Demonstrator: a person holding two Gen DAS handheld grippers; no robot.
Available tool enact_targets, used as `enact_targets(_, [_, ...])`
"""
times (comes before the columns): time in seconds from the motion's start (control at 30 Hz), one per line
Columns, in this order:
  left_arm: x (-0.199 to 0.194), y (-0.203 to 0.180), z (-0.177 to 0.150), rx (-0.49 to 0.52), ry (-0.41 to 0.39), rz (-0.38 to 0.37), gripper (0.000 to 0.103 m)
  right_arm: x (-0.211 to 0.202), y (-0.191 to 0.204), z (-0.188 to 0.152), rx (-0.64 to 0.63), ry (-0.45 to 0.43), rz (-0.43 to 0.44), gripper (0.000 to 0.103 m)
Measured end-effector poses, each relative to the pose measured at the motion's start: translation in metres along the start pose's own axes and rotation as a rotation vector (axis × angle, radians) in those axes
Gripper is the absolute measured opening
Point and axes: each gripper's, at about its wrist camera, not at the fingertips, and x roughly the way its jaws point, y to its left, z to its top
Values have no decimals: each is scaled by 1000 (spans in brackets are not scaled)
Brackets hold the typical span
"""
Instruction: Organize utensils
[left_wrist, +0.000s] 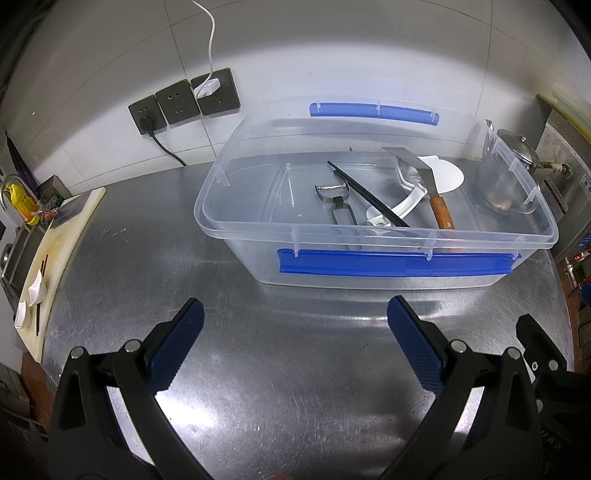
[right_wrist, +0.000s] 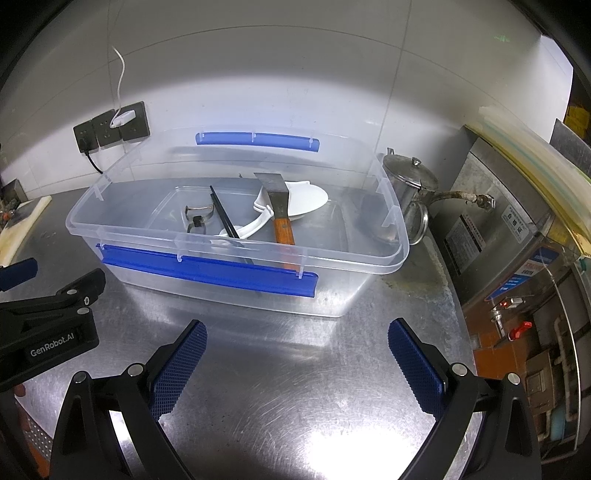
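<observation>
A clear plastic bin (left_wrist: 369, 236) with blue latches stands on the steel counter; it also shows in the right wrist view (right_wrist: 236, 254). Inside lie a metal peeler (left_wrist: 334, 197), black chopsticks (left_wrist: 364, 192), a white ladle (left_wrist: 410, 199), a white rice paddle (left_wrist: 445, 175) and a wooden-handled scraper (left_wrist: 432, 188). My left gripper (left_wrist: 295, 325) is open and empty, in front of the bin. My right gripper (right_wrist: 297, 345) is open and empty, in front of the bin's right half. The left gripper's body (right_wrist: 48, 314) shows at the left of the right wrist view.
A cutting board (left_wrist: 62, 251) at the left holds white spoons (left_wrist: 35, 291) and dark chopsticks (left_wrist: 40, 295). A steel kettle (right_wrist: 406, 184) stands right of the bin. Wall sockets (left_wrist: 181, 101) with cables sit behind. A steel appliance (right_wrist: 517, 236) bounds the right side.
</observation>
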Motion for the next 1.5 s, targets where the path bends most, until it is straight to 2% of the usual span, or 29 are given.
enact_targets(1.5, [2, -2, 2, 12, 5, -2, 95, 1, 1, -2, 0, 3, -1, 98])
